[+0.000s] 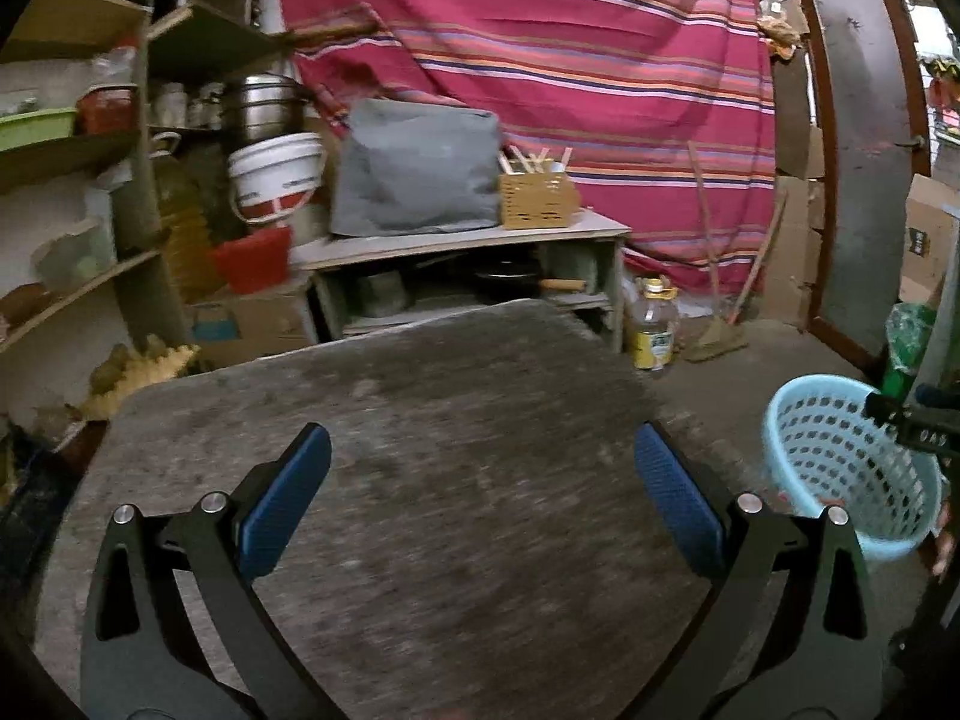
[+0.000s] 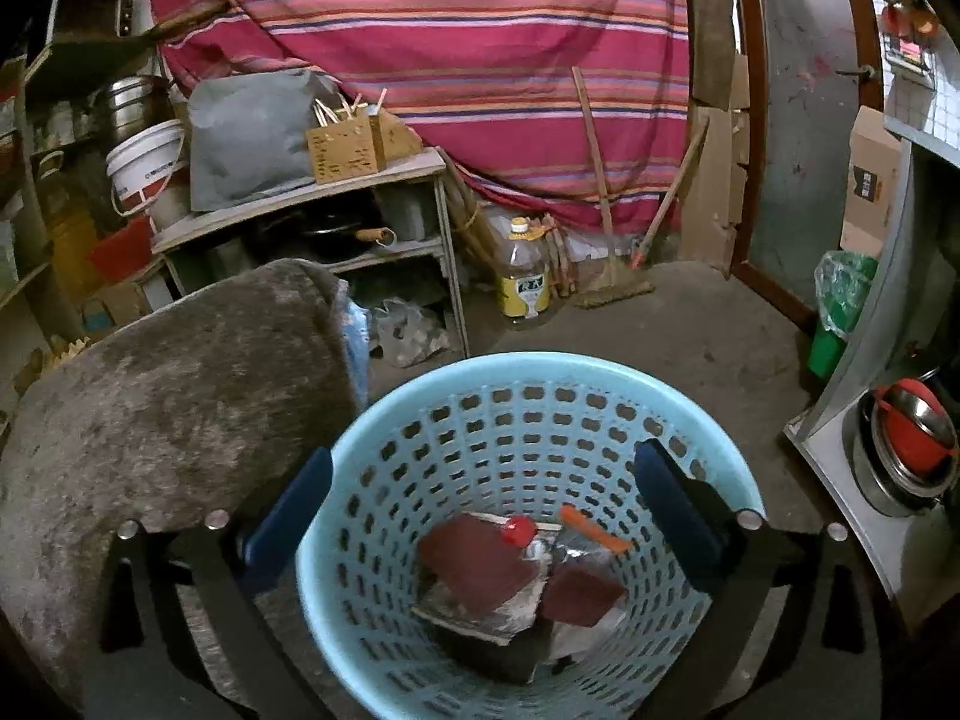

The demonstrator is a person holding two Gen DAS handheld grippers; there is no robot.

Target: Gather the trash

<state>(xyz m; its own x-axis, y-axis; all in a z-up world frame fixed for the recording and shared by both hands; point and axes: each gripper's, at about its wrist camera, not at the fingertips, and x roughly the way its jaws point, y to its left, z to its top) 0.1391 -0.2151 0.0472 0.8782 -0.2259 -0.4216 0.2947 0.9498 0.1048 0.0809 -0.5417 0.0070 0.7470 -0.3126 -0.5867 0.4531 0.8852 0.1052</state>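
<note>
In the left wrist view the left gripper [image 1: 480,498] hung over the table [image 1: 420,396] with its jaws wide apart and nothing between them; no trash showed on the worn top. The basket [image 1: 840,468] stood on the floor just off the table's right edge, with part of the other tool at its far rim. Room was tight: shelves [image 1: 78,150] crowded the left side and a low bench [image 1: 468,234] sat close behind the far edge, so a wide swing that way could likely knock the stacked pots or bucket [image 1: 276,180]. In the right wrist view the right gripper [image 2: 483,498] hovered above the basket's mouth, jaws spread and empty, its fingers straddling the rim. The trash [image 2: 516,576], dark red cards, crumpled foil, a red cap and an orange strip, lay at the bottom. Dropping lower could probably catch a finger on the rim and tip the light basket, spilling it. Bare floor [image 2: 690,336] lay open beyond, toward the bottle [image 2: 525,276] and the door.
</note>
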